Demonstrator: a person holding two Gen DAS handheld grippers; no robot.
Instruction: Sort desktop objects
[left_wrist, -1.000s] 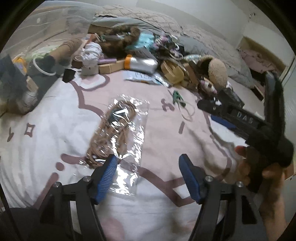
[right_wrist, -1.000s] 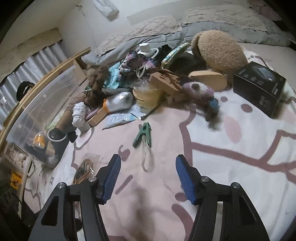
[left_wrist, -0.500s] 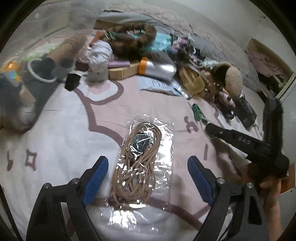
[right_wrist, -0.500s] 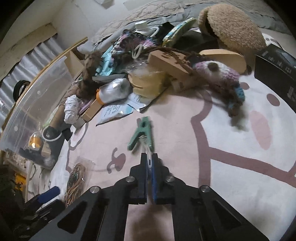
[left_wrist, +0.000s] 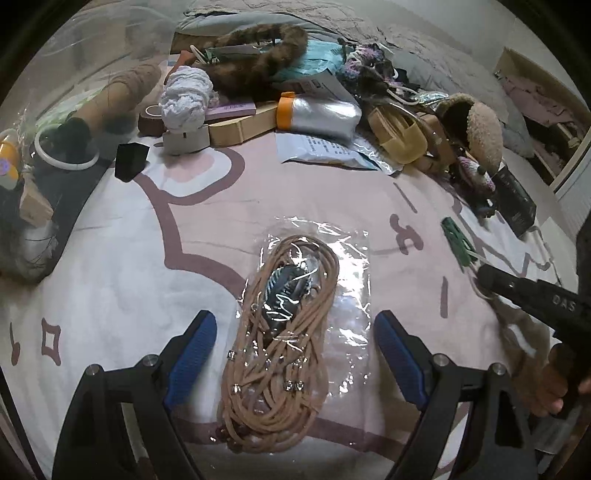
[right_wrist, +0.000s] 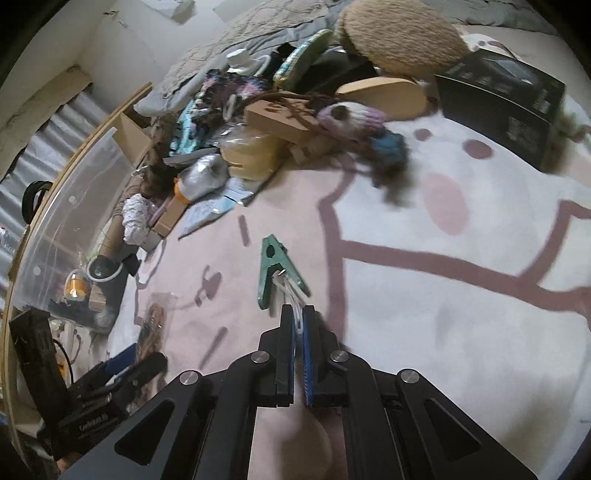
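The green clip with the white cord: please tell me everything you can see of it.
The green clip is a plastic peg with a round hole near its pointed end. It lies flat on the pink and white blanket, apart from the pile of things behind it. A white cord is threaded through its wide end, and the right gripper is shut on that cord, not on the clip itself.

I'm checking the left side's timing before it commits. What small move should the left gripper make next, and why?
Probably lower a little more, then close. The left gripper is open, its blue pads on either side of the bagged cord but not pressing it. The bag lies flat on the blanket, so the pads likely need to get lower to catch the coil rather than slip off the film.
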